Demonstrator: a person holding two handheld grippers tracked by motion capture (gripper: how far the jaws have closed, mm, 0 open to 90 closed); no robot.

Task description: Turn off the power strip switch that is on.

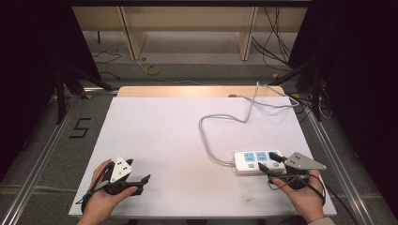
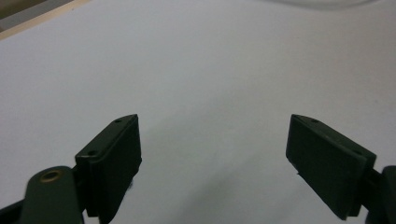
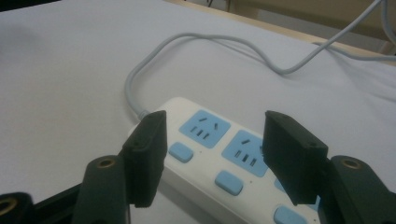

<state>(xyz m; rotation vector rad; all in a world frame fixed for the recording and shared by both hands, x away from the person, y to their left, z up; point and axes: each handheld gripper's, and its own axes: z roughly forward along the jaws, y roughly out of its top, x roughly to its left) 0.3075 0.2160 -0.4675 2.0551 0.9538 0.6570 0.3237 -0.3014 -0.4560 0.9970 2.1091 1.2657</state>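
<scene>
A white power strip (image 1: 251, 161) with blue sockets and blue switches lies at the front right of the white table top (image 1: 159, 136). Its grey cable (image 1: 220, 117) loops back and runs off the far edge. My right gripper (image 1: 270, 163) hovers over the strip's right end with its jaws open. In the right gripper view the strip (image 3: 205, 140) lies under and between the right gripper (image 3: 215, 119) jaws, and the pads do not press on it. My left gripper (image 1: 141, 171) rests open at the front left over bare table, and the left gripper (image 2: 215, 119) has nothing between its jaws.
A wooden strip (image 1: 197, 91) edges the table at the back. On the floor beyond lie dark cables and a yellow coil (image 1: 152, 70). Black stand legs (image 1: 63, 89) flank the table, and a "5" mark (image 1: 80, 127) sits on the floor at left.
</scene>
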